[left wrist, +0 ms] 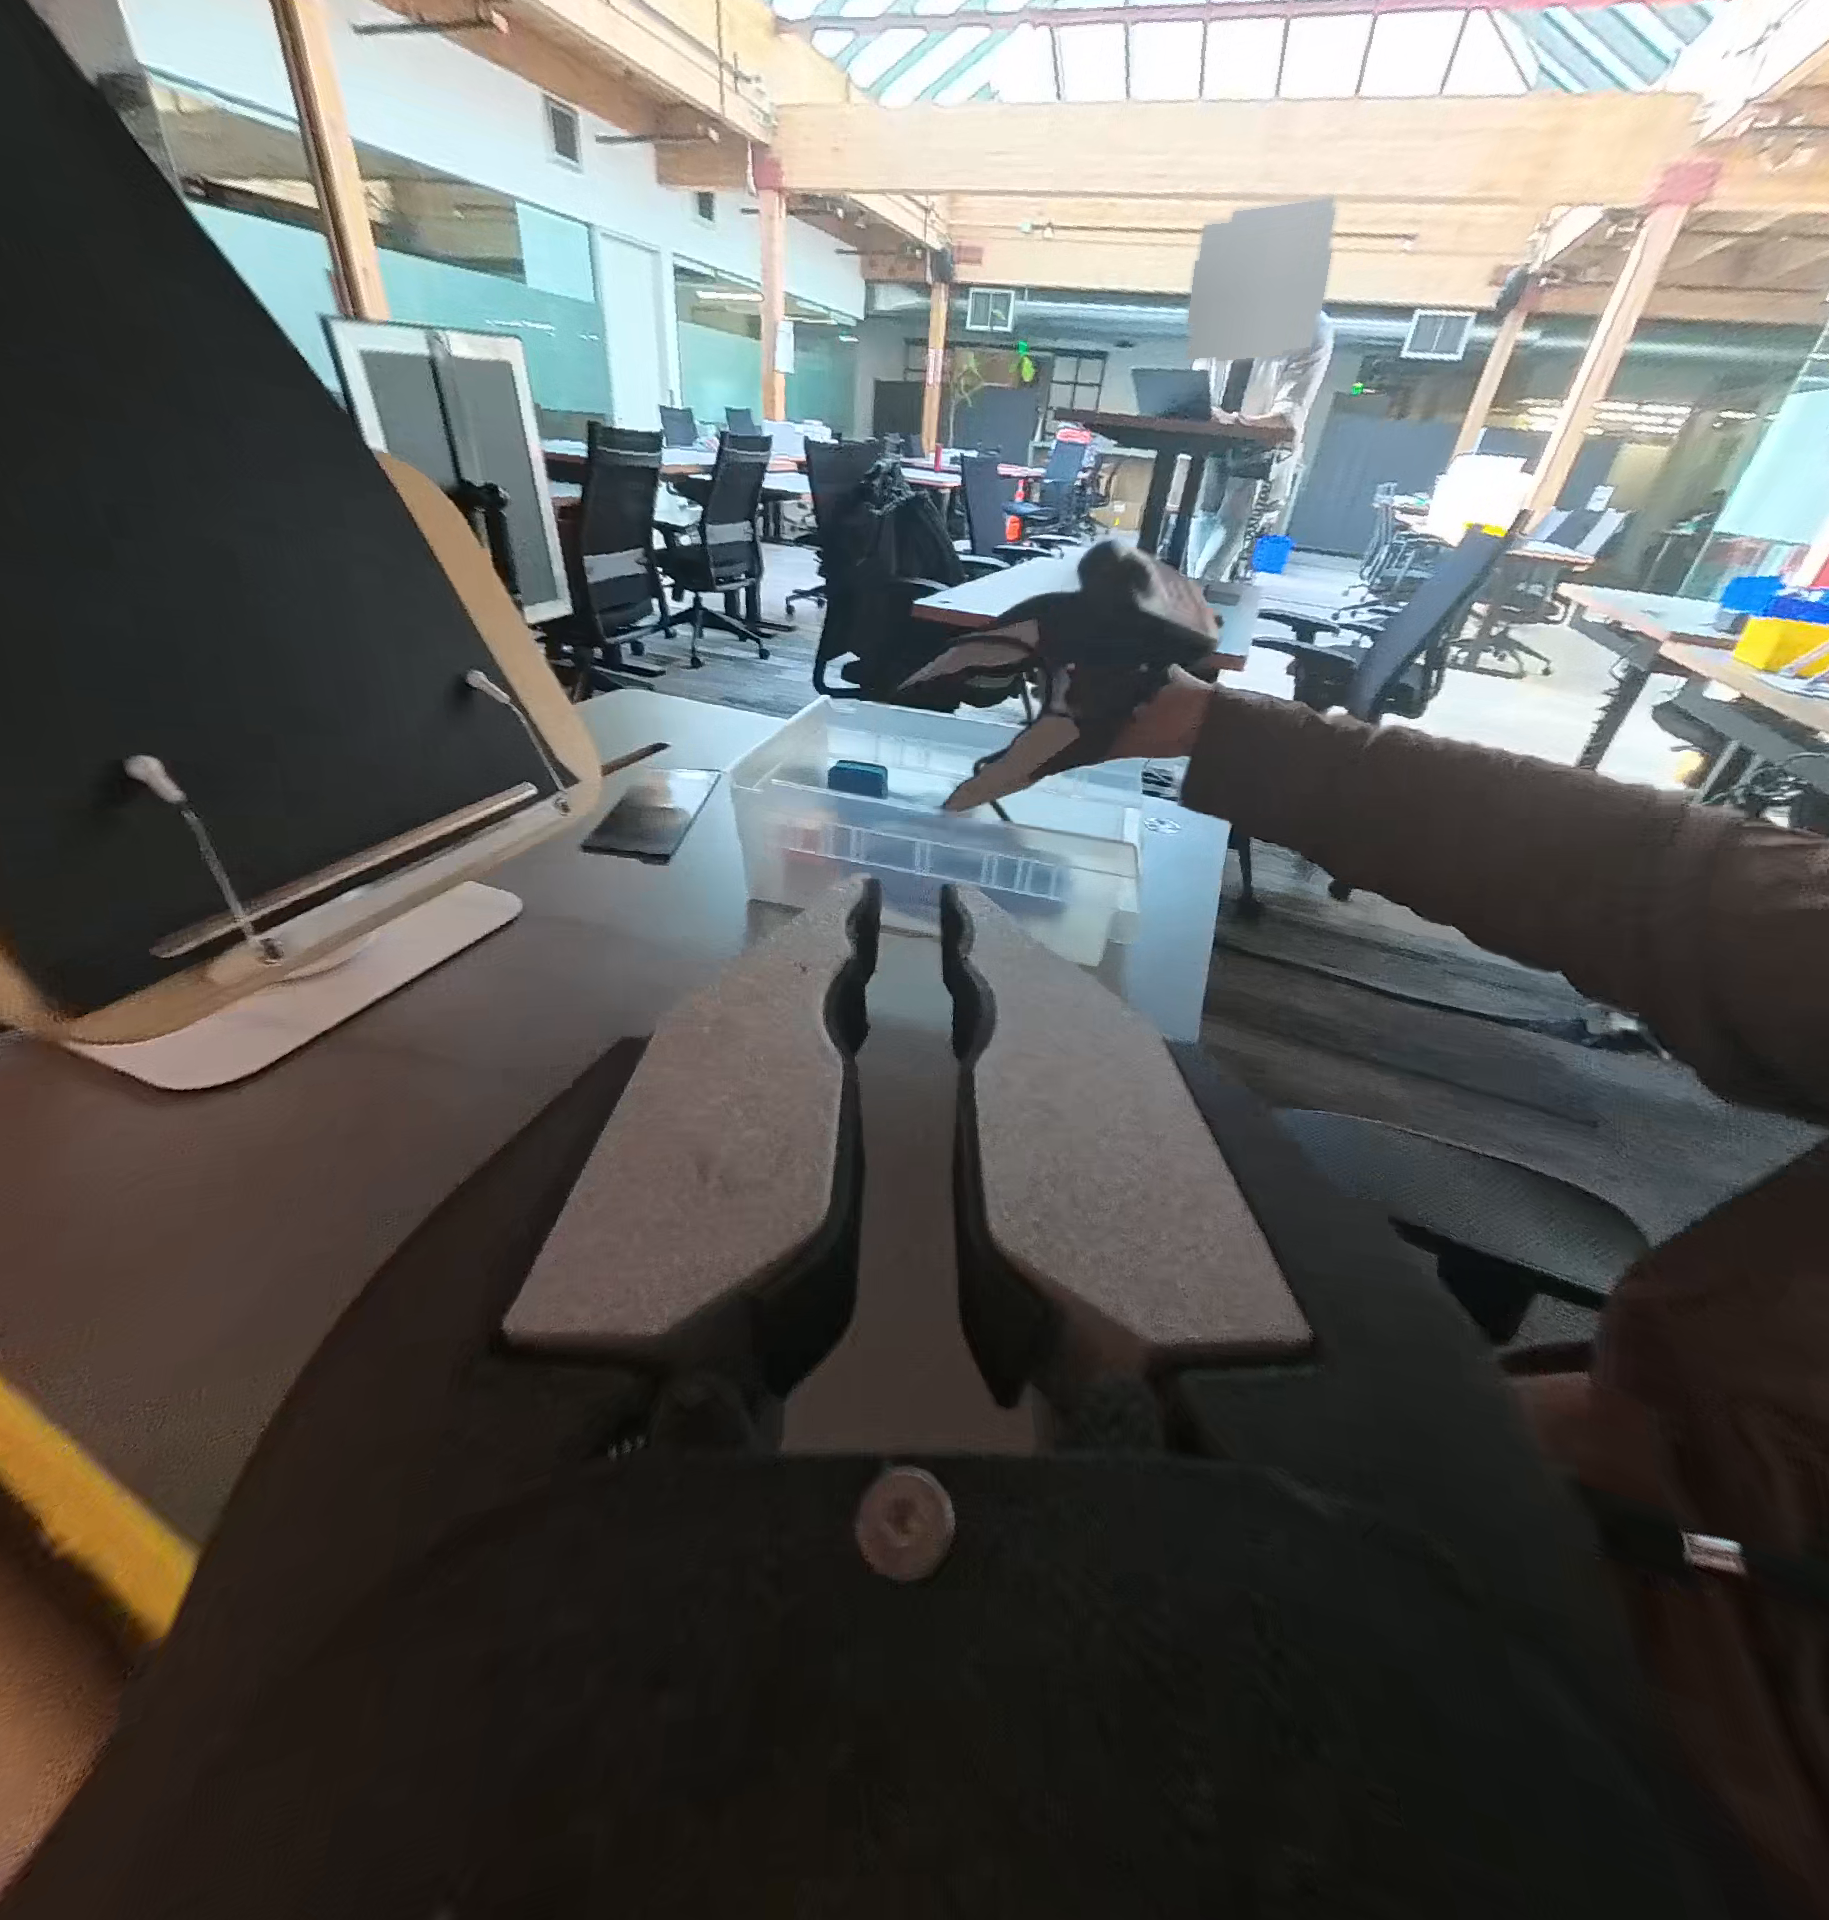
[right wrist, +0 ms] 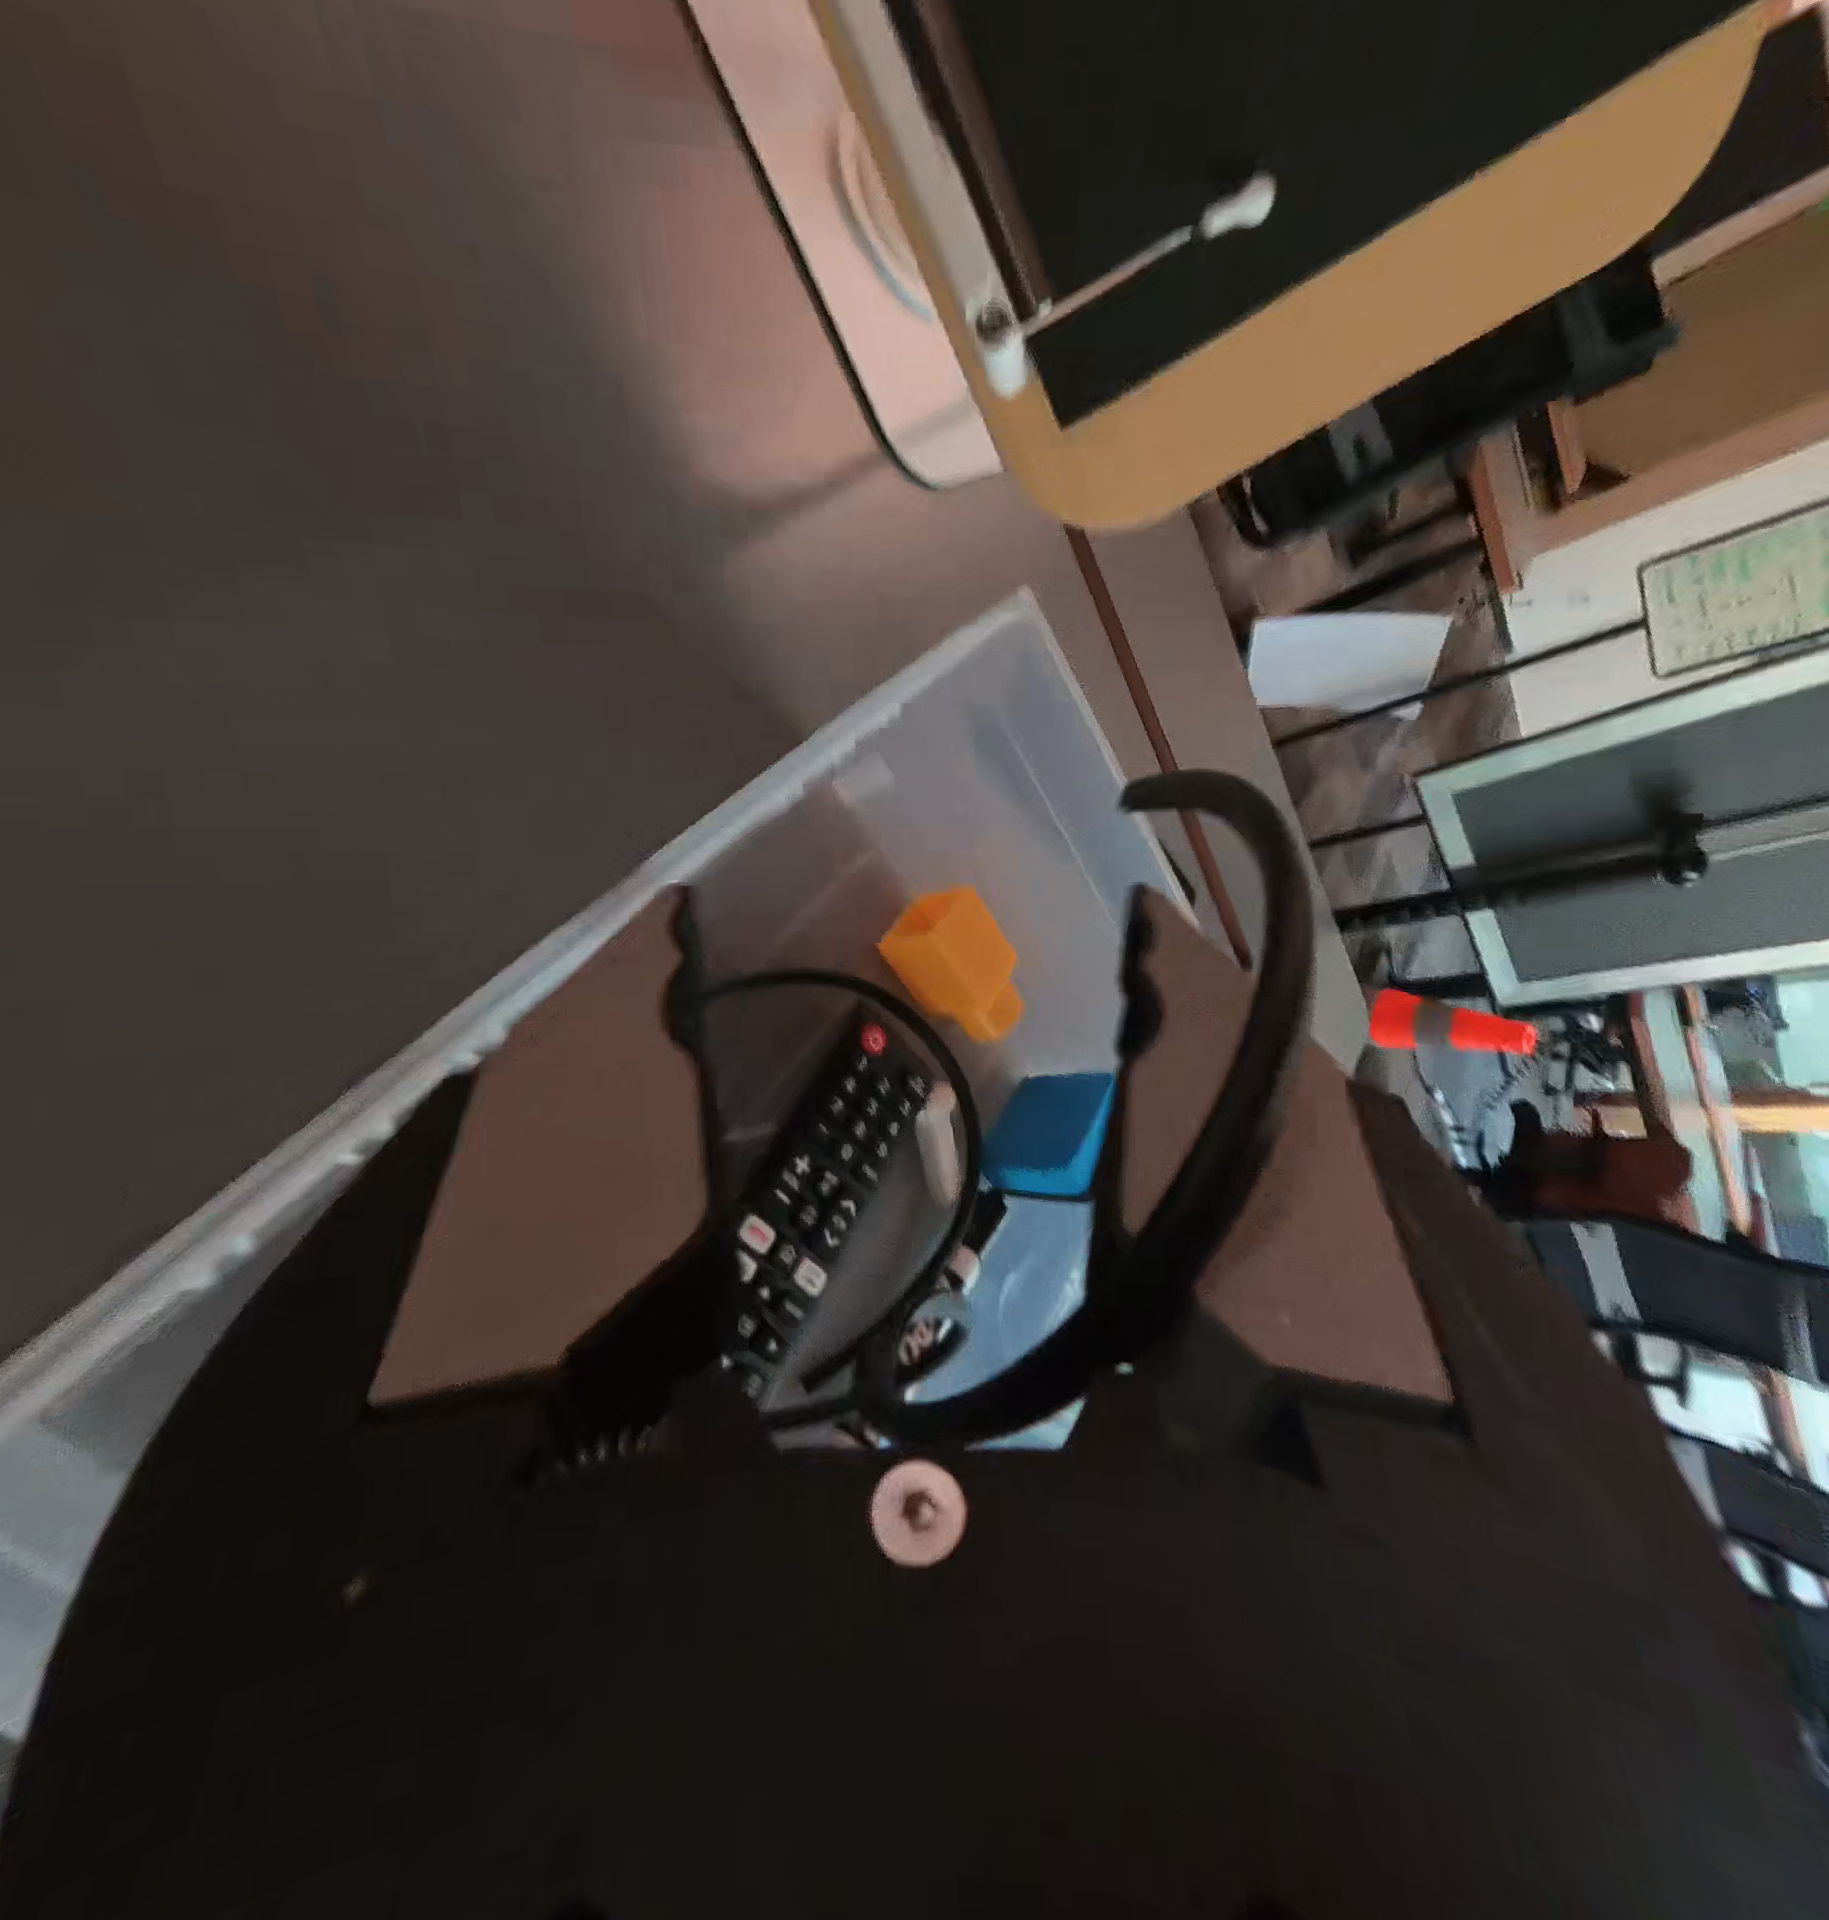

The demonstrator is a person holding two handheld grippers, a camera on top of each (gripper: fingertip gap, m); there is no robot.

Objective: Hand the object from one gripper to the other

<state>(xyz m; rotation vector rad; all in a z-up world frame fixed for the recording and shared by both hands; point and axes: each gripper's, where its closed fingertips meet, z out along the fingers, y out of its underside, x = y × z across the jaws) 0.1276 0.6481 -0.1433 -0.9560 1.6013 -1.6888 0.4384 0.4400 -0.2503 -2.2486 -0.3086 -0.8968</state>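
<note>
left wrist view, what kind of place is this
Most likely an open-plan office or shared workspace: rows of black office chairs at long desks, glass-walled rooms along the side, and exposed wooden beams under a skylight.

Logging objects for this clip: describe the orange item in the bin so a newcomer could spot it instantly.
Find the clear plastic bin on the dark table, under the right gripper. Inside it, past the top end of the black remote and beside a blue block, lies the orange piece. It is the only orange thing there, boxy with a short stub.
</note>
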